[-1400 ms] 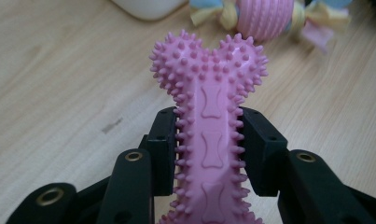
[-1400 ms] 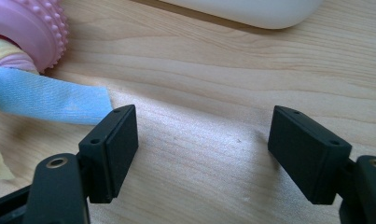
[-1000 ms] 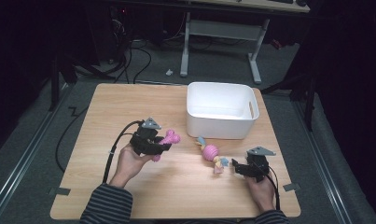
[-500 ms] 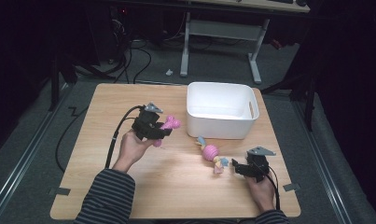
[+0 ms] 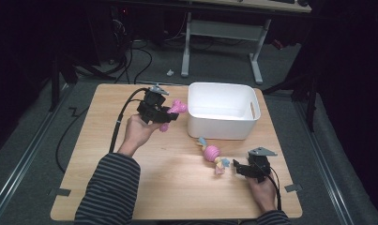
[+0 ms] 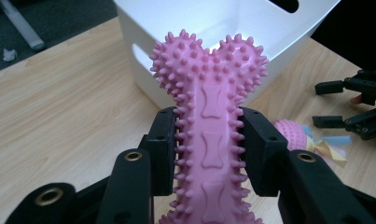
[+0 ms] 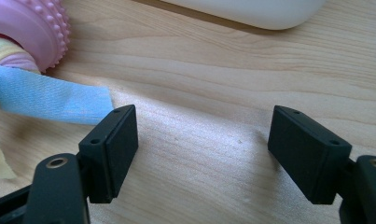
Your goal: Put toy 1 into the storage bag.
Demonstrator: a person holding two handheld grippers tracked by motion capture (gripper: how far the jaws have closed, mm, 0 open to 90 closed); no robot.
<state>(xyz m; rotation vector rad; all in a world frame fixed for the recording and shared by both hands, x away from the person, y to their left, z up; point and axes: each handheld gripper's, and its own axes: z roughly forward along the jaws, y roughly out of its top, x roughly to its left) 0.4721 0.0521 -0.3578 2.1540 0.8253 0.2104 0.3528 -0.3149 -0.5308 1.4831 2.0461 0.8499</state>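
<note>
From above, the left gripper [image 5: 170,114] is held over the wooden table [image 5: 93,154], just left of the white bin [image 5: 223,125], with a pink toy bone [image 5: 176,108] clamped between its jaws. At that range the bone reads as a small pink shape at the gripper's tip, close to the bin's left wall but apart from it. The left gripper view supplies the detail: the bone [image 6: 209,135] is covered in small spikes, carries 3 bone-shaped reliefs along its shaft, and stands lengthwise between the 2 black jaws, whose pads press on the shaft from both sides while the 2-lobed end points toward the bin [image 6: 251,28]. The same view also shows the other gripper at far right and part of a pink spiked ball with cloth strips [image 6: 311,140] on the table. The high view places that rope toy [image 5: 212,154] in front of the bin, with the right gripper [image 5: 235,168] resting on the table just right of its near end. The right gripper view [image 7: 202,154] shows what the overhead camera cannot resolve: the jaws stand wide apart over bare wood with nothing between them, and a blue cloth strip [image 7: 50,100] ends just beside the left-hand jaw, whether touching or not I cannot tell.
</note>
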